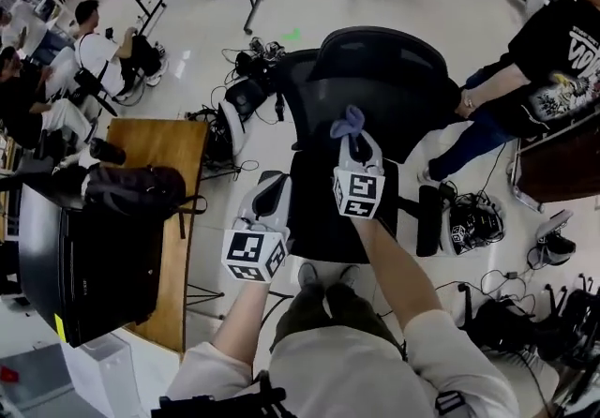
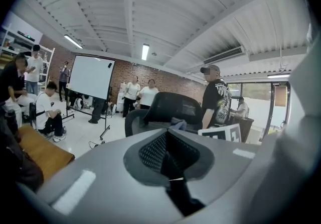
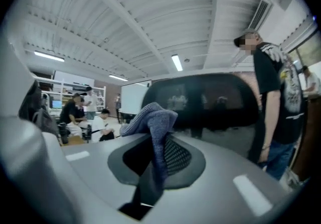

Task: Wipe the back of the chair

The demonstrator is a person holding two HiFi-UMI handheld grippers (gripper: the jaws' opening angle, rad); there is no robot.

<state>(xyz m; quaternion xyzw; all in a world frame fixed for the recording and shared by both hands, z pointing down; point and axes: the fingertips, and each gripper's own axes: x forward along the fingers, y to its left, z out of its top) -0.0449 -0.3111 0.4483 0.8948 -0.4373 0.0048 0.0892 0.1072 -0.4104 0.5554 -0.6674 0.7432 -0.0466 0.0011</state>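
Observation:
The black mesh office chair stands right in front of me, its seat below the back. My right gripper is over the seat, just short of the chair back, shut on a blue-grey cloth. In the right gripper view the cloth sticks up from between the jaws, and the chair back fills the space just ahead. My left gripper hangs lower, off the chair's left side, shut on nothing. In the left gripper view the chair is a short way ahead, with the cloth in front of it.
A person in a black T-shirt stands close to the chair's right side. A wooden table with a black bag and a black case is at the left. Cables and gear lie on the floor; several people sit far left.

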